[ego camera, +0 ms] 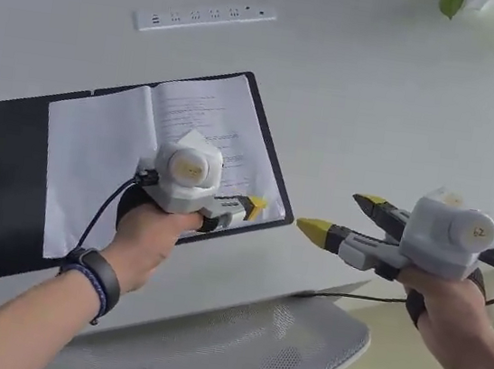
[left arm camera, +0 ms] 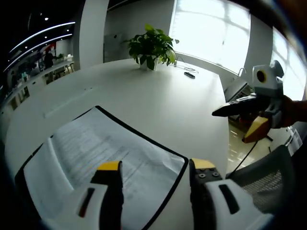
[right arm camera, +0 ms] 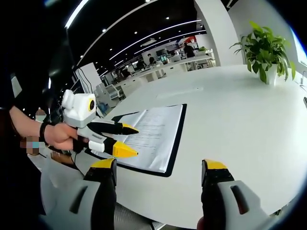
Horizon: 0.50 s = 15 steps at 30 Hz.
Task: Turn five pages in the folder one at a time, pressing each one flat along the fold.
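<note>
An open black folder (ego camera: 7,208) lies on the white table, its white printed pages (ego camera: 95,164) spread on both sides of the fold. My left gripper (ego camera: 249,207) is over the right page's near corner, jaws open with nothing between them; in the left gripper view (left arm camera: 156,165) one jaw is above the page (left arm camera: 115,153) and the other is past the folder's edge. My right gripper (ego camera: 343,217) hovers open off the folder's right side, near the table's front edge, pointing toward the left gripper (right arm camera: 128,140). The right gripper view (right arm camera: 159,164) looks over the folder (right arm camera: 156,127).
A white power strip (ego camera: 205,17) lies on the table beyond the folder. A potted plant (left arm camera: 151,48) stands at the far end, with small items (left arm camera: 189,74) near it. A grey mesh chair (ego camera: 236,338) sits below the table's front edge.
</note>
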Each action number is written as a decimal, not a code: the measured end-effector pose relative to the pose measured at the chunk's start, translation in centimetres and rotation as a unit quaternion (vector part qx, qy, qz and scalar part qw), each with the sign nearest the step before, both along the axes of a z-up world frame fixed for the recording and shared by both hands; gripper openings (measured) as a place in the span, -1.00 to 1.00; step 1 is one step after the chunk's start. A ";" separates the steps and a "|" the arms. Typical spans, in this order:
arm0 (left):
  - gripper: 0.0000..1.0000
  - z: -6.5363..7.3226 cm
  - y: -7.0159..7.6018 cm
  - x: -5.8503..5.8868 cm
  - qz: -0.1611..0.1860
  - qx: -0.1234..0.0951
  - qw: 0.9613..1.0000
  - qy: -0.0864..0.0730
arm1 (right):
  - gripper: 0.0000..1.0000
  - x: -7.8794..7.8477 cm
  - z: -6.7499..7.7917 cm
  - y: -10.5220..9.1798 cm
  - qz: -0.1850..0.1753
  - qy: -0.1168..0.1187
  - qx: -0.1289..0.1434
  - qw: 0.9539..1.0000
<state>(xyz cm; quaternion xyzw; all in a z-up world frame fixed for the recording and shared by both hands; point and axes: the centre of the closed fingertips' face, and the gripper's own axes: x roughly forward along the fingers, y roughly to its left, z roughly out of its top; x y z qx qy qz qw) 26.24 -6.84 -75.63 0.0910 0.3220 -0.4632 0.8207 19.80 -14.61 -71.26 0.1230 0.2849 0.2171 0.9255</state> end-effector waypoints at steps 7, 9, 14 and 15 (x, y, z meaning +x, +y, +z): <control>-0.12 -3.2 -1.2 -0.3 0.022 0.028 0.999 -0.001 | 0.40 -0.3 0.0 -0.3 -0.009 0.002 0.010 1.000; -0.18 -3.8 -1.3 -0.4 0.027 0.034 0.999 -0.001 | 0.40 -0.4 -0.1 -0.3 -0.011 0.003 0.012 1.000; -0.30 -5.1 -1.5 -0.6 0.034 0.045 0.998 -0.005 | 0.39 -0.7 -0.2 -0.5 -0.014 0.007 0.018 1.000; -0.31 -5.2 -1.5 -0.5 0.038 0.050 0.998 -0.016 | 0.39 -0.8 -0.3 -0.5 -0.014 0.008 0.018 1.000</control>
